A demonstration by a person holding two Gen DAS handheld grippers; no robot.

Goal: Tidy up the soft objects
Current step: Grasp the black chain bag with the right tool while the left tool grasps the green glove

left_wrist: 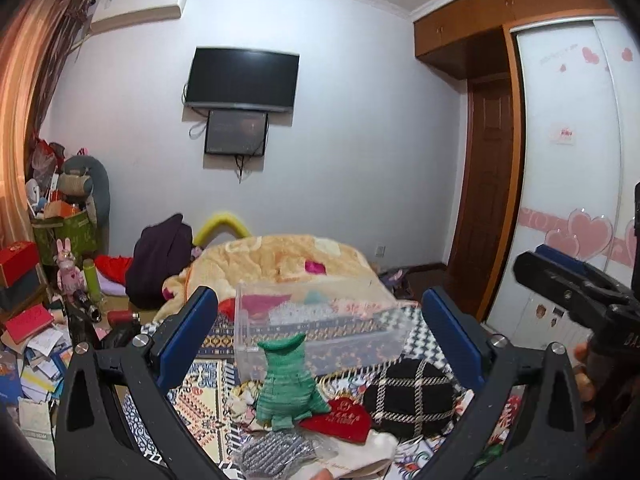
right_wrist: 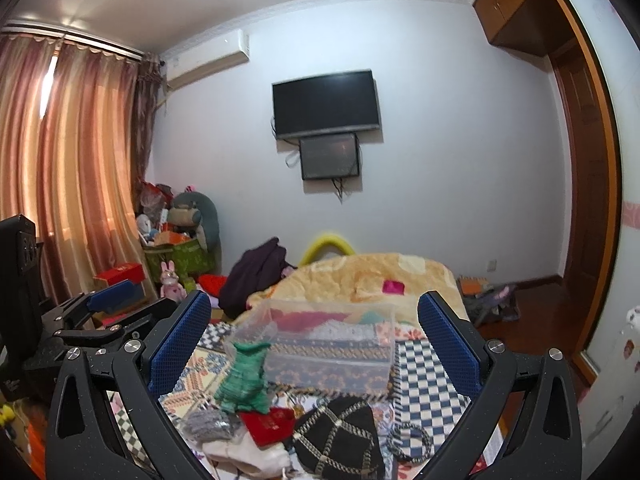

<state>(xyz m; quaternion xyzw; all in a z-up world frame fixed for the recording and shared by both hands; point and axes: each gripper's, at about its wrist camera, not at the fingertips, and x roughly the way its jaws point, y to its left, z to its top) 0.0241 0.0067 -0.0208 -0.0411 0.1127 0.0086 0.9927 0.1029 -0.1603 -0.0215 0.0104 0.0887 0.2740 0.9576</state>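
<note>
Blue-padded left gripper: jaws stood wide apart, nothing between them, held above the bed. Right gripper: likewise spread and empty, level with its partner and beside it.

Items below the fingers, near edge of patterned bedspread:
- green knitted toy, upright, nearest the left gripper's centre line, just in front of the box.
- red pouch, flat, touching the toy's base.
- black quilted bag, gold-checked, right of the pouch.
- grey glittery piece in clear wrap, at the frame's lower edge.
- cream cloth, under the others.

Clear plastic box: open-topped, behind the pile; what showed through its walls could not be told from bedspread pattern. Yellow blanket heaped beyond it.

Step judged: start of a pick, no item yet seized. Next move would call for lowering one gripper over the green toy, closing on its soft body, then carrying it forward over the box rim; the toy looked apt to squash and tip.
</note>
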